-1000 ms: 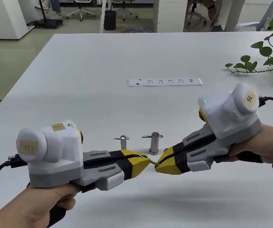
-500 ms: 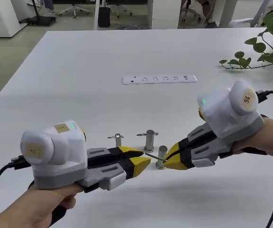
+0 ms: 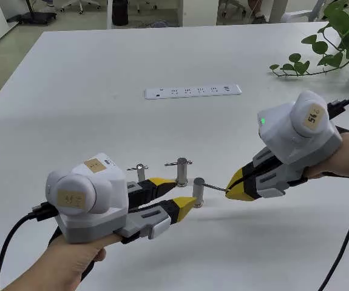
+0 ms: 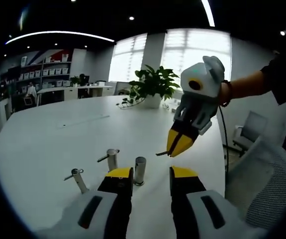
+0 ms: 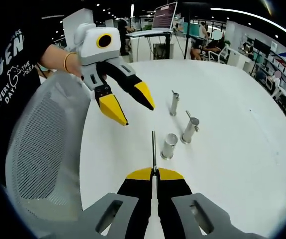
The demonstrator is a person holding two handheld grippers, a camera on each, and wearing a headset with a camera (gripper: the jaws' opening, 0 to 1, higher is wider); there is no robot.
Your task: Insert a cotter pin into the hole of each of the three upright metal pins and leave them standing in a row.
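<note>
Two of three are done: the far metal pin and the middle metal pin stand upright on the table, with inserted cotter pins through their tops. The third metal pin is upright but bare, so one insertion is left, plus probably a nudge, since it stands a bit out of line with the other two. The loose cotter pin is pinched in the right gripper, fingers pressed together on its rear end and the shaft sticking straight out ahead of the fingertips. In the head view its tip is right at the top of the third metal pin, but I cannot tell whether it has met the hole. In the right gripper view the shaft runs just beside the pin top and looks not yet through. The left gripper has its fingers spread and holds nothing. The third metal pin sits just ahead of these fingertips, about in line with the gap, with no contact that I can see, likely placed to steady it. The middle pin is just beyond and the far pin is off to the left fingers' side. A power strip lies well beyond both grippers, and a plant sits at the far table corner.
</note>
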